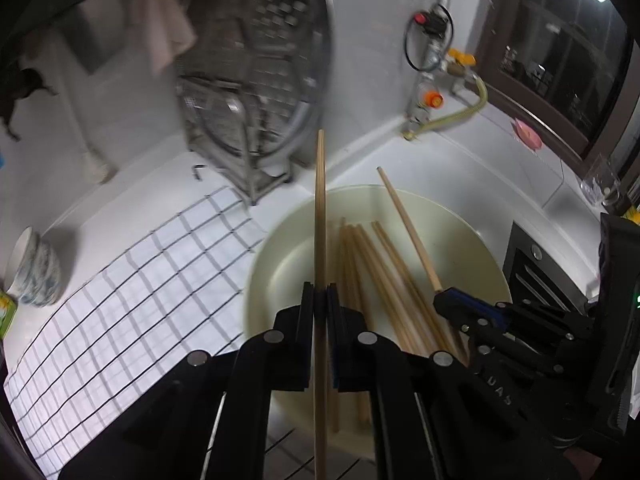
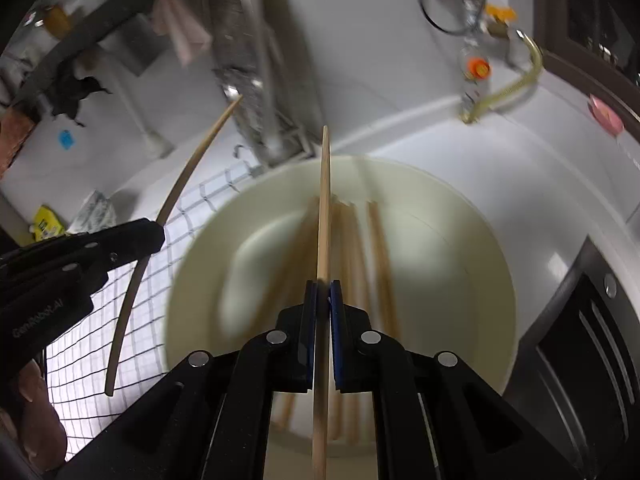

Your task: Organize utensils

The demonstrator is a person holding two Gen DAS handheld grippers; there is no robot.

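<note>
chopsticks are the matter in hand, and two of them are already lifted: one chopstick (image 1: 320, 208) is pinched between the pressed-together fingers of the left gripper (image 1: 320, 300), and a second chopstick (image 2: 325, 208) is pinched the same way in the right gripper (image 2: 323, 292). each held stick is seen running straight along its gripper's own forward line, its far tip pointed toward the metal dish rack (image 1: 256, 80), its near end passing back between the fingers and out of view below. the remaining chopsticks (image 1: 368, 280) are left lying in the cream bowl (image 1: 280, 264), roughly side by side, with their long axes directed from the near rim toward the rack; motion blur in the right wrist view keeps an exact count from being made. both grippers are held above the bowl, the left one over its rack-left side beside the checked cloth (image 1: 132, 280), the right one nearer the bowl's middle. seen from the left wrist, the right gripper's stick is angled up and away toward the rack; seen from the right wrist, the left gripper's stick appears bowed by the lens and is crossed over the cloth. it is judged that the two held sticks are close to parallel, so pairing or setting them down together would call for little turning, and that neither gripper can take a stick from the bowl until its load is released.
</note>
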